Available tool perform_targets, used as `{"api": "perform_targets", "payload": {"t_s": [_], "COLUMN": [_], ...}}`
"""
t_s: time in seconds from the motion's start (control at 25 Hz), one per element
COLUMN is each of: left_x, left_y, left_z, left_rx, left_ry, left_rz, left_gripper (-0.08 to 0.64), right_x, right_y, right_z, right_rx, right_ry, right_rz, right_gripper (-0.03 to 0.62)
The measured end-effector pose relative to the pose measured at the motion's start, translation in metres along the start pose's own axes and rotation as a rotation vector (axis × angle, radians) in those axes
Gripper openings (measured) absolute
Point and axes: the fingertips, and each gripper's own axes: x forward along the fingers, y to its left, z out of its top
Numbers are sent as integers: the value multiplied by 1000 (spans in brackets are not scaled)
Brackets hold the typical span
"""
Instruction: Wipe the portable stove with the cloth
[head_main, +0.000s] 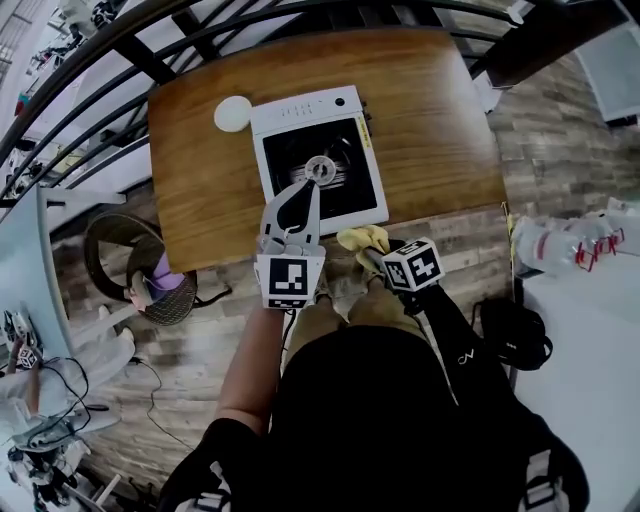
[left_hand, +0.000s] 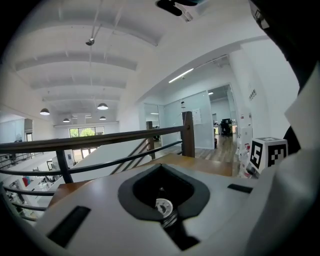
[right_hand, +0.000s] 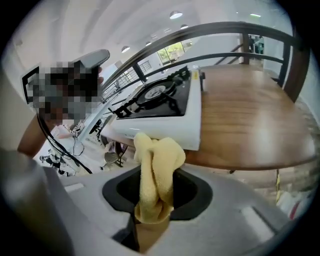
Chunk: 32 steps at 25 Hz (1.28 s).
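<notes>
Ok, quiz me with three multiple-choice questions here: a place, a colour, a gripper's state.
1. Where is the white disc? A. on the table, left of the stove B. on top of the stove C. under the cloth
2. What colour is the cloth? A. blue B. yellow C. white
3. The right gripper is: A. open, empty B. shut on the cloth C. shut on the stove's edge

1 A: the head view shows it on the wood beside the stove.
2 B: its folds are yellow.
3 B: its jaws pinch the cloth.
</notes>
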Motion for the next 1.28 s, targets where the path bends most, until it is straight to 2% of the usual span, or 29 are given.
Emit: {"api": "perform_targets", "payload": {"t_s": [0.24,0.44,0.52,0.68,0.88,1.04,1.16,1.28], "left_x": [56,83,88,98,106,103,101,96], "left_y": [-38,-63,-63,-44,-15,8,18,22], "left_z": [10,25,32,39,56,70,74,73], "left_rx": [-6,-2,-1,13,5,3,-5,-6], "left_ry": [15,19,17,19,-1,-22,-24,-15], "left_rz": [-35,-22,0,66,166,244,286,315], "left_gripper": [8,6,8,8,6,6,8,6], "right_x": [-28,-48,-59,-68,-55,-25,-7,4], "right_y": [-55,-61,-70,-115,-153,-170,-171,-165], "right_z": [2,7,19,75,172,234,255,252], "right_rx": [21,-125,-160,-122,-154,-188,-207,-225], "right_ry": [-9,36,21,-72,-169,-186,-165,-137], "right_rz": [-3,81,93,64,6,-60,-60,-31], "right_gripper": [123,123,123,123,123,123,123,123]}}
